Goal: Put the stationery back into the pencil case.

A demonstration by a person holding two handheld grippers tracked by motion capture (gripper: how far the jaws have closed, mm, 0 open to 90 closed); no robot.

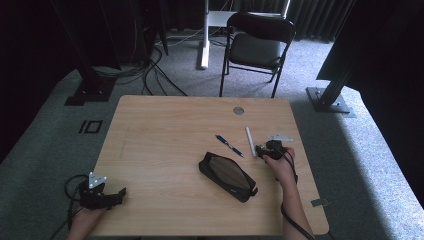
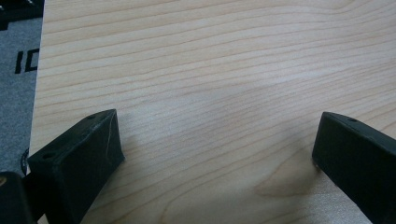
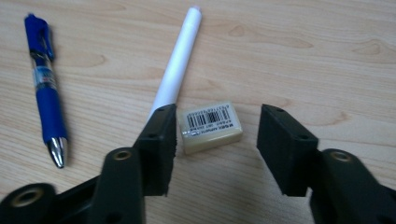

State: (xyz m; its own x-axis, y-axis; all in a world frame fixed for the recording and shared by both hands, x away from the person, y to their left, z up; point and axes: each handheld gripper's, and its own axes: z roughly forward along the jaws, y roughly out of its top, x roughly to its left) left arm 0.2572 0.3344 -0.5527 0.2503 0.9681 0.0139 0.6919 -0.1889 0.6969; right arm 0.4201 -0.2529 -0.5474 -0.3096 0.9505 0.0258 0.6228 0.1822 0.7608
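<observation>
Black jaws of the right gripper [image 3: 214,149] up close, spread with a gap, straddling the eraser [image 3: 211,127] lying flat with its barcode label up. Left jaw just about touching the eraser's edge, right jaw standing off with bare wood between, so not clamped yet. Set low and square to it, by the look of things lining up for a pinch across the short sides. Just beyond the left jaw, running away from it, the white pen [image 3: 176,65], close enough to get nudged. Further left of the fingers, well apart, the blue pen [image 3: 45,88], tip toward the camera. Seen from above, the pencil case [image 1: 227,176] unzipped beside that hand, likely the destination. Over at the near left corner of the table [image 1: 165,130], the left gripper [image 1: 119,193] parked flat, its 2 jaws wide apart over bare wood, holding nothing.
</observation>
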